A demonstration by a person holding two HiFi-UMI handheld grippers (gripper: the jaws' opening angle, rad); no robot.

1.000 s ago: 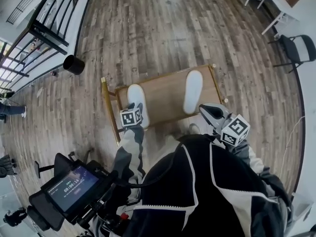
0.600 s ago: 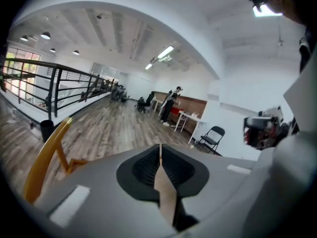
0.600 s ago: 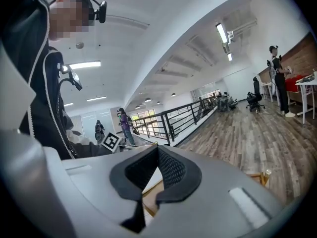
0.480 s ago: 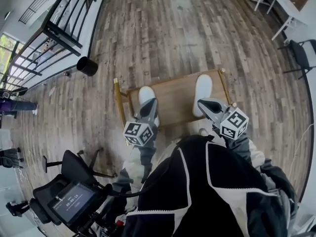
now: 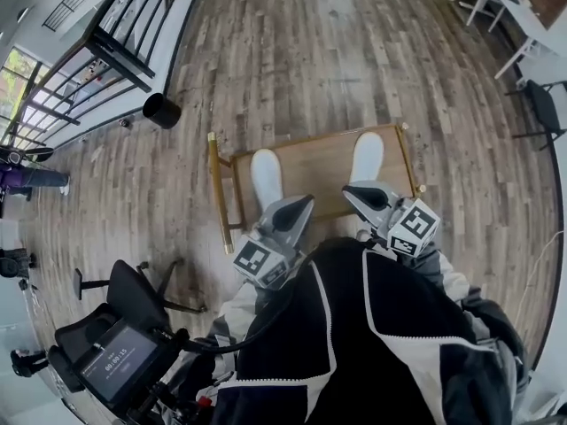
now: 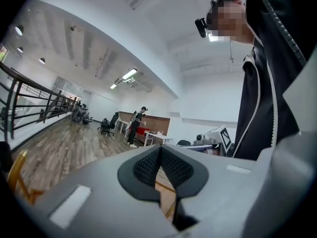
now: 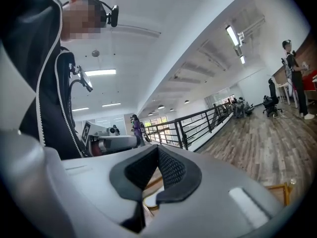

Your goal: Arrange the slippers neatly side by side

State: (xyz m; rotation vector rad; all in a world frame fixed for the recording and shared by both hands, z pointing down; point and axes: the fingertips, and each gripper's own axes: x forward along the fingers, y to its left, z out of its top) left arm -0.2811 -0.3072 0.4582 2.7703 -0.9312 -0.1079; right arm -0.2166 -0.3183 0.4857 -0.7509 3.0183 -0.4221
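Big brown plank floor (image 5: 337,51) all round, and in the middle of it sits the low wooden surface with the yellowish frame (image 5: 319,162). Both slippers are up on it, toes pointing away from the person.

The plain white oval left slipper (image 5: 266,178) is near the left end. The matching white right slipper (image 5: 366,158) is near the right end, so they're well apart with bare wood between them. They look roughly parallel, so I'd say the lining-up is partly there. The "side by side" bit isn't done though: one of them needs sliding over next to the other.

Neither slipper is being held right now. The left claw (image 5: 306,204) hovers over the near edge, pressed together on nothing. The right claw (image 5: 348,189) is the same, closed tight and empty, just short of the right slipper.
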